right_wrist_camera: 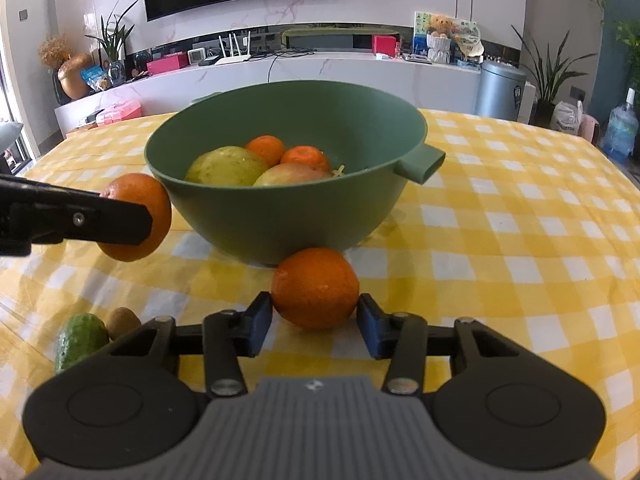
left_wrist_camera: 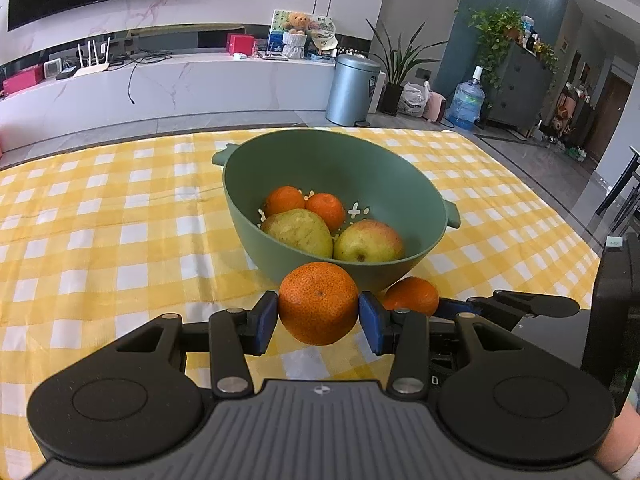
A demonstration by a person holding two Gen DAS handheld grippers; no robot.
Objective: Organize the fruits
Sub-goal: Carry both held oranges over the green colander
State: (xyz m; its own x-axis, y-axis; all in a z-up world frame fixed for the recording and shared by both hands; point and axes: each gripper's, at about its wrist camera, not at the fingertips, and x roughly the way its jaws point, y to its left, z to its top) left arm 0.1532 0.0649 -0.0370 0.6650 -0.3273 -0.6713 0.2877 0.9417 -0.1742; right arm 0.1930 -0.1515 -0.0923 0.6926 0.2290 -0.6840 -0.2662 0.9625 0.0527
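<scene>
Already four fruits in green colander bowl [right_wrist_camera: 280, 208], centre frame: two mandarins, pear, apple. Your left hand-held gripper [left_wrist_camera: 318, 316] clamps mandarin [left_wrist_camera: 318, 304] lifted just before bowl. Your right hand-held gripper [right_wrist_camera: 315, 316] brackets second mandarin [right_wrist_camera: 315, 288] on counter [right_wrist_camera: 520, 240], pads touching. Left over: both mandarins, plus avocado [right_wrist_camera: 80, 340] and kiwi [right_wrist_camera: 123, 320], lower left.

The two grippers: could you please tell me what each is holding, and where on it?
The left gripper clamps a round orange tangerine across its sides, lifted. The right gripper brackets another orange tangerine on the tablecloth; whether it is gripped is unclear.
</scene>
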